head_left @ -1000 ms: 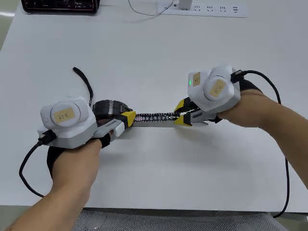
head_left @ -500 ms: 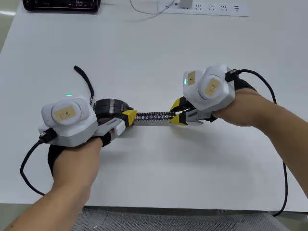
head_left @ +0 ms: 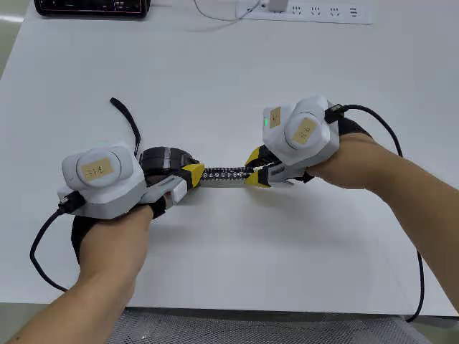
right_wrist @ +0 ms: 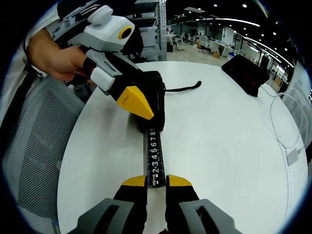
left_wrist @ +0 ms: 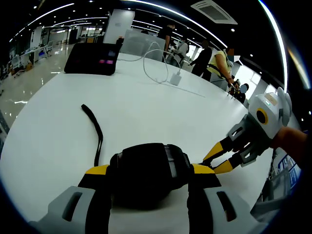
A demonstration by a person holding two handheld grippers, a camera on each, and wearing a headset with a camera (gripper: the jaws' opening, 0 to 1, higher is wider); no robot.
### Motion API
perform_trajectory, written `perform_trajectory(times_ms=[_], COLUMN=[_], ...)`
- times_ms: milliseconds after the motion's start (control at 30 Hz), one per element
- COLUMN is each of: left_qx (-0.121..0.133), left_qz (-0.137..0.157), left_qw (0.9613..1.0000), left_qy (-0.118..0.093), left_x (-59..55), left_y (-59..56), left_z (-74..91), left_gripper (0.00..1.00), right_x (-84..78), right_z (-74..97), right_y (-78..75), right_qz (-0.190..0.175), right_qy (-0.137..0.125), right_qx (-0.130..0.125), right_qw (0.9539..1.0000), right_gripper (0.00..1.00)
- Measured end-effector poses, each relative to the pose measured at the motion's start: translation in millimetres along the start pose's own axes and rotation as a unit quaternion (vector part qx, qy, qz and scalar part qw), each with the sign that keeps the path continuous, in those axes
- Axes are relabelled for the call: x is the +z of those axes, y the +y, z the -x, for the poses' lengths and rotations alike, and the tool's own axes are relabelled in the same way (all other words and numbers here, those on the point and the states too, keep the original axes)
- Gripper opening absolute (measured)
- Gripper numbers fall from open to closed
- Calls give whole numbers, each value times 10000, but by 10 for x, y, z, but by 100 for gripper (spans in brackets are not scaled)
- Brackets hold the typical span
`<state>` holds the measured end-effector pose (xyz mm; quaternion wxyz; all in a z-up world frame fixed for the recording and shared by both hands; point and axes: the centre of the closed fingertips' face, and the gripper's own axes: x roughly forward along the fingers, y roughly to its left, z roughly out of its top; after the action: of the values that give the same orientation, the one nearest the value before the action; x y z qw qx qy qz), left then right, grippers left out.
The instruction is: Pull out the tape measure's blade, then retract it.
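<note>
**Item 1. Tape measure** (head_left: pixel 166 162): black case, seen at the near-left middle of the white table (head_left: pixel 215 79). It is gripped on both sides between the yellow-tipped jaws of the left gripper (left_wrist: pixel 150 171). Whether the case rests on the table or is held just above it cannot be told.

**Item 2. Blade** (right_wrist: pixel 153 157): black with white numerals, drawn out a short way from the case. It is stretched straight between the case and the right gripper (right_wrist: pixel 156 182). Numerals 1 to 9 can be read along it in the right gripper view.

**Item 3. Strap** (head_left: pixel 126 120): a black cord attached to the case, laid in a curve on the table behind the left gripper.

**Item 4. Left gripper:** jaws are clenched on the tape measure's case. The gripper is carried by the left hand (head_left: pixel 113 244), with a black cable looped from its rear.

**Item 5. Right gripper:** jaws are pinched together on the free end of the blade. The gripper is carried by the right hand (head_left: pixel 353 161), with a black cable trailing off to the right.

**Item 6. Far edge of table:** a white power strip (head_left: pixel 315 12) with a white cable (head_left: pixel 219 13) beside it. A black device (head_left: pixel 90 7) is set at the far-left corner.

**Item 7. Near edge:** a grey mesh chair seat (head_left: pixel 251 330) is seen below the table.

**Item 8. Background, left gripper view:** several people are seen standing beyond the table.
</note>
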<state>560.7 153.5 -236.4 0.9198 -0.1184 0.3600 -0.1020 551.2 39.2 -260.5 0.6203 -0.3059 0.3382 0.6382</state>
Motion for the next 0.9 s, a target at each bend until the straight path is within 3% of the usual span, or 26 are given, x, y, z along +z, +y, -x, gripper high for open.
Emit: perform_trajectory(times_ms=[900], left_qx=[-5], left_qz=[6], left_qw=[10000], left_qy=[-5], left_x=[0], left_y=[-6], left_z=[-2], left_gripper=[59], right_x=[275], right_z=[-183], right_y=[65], right_qz=[-11], right_qy=[-256], right_qx=[45], right_qw=[9997], right_gripper=[9])
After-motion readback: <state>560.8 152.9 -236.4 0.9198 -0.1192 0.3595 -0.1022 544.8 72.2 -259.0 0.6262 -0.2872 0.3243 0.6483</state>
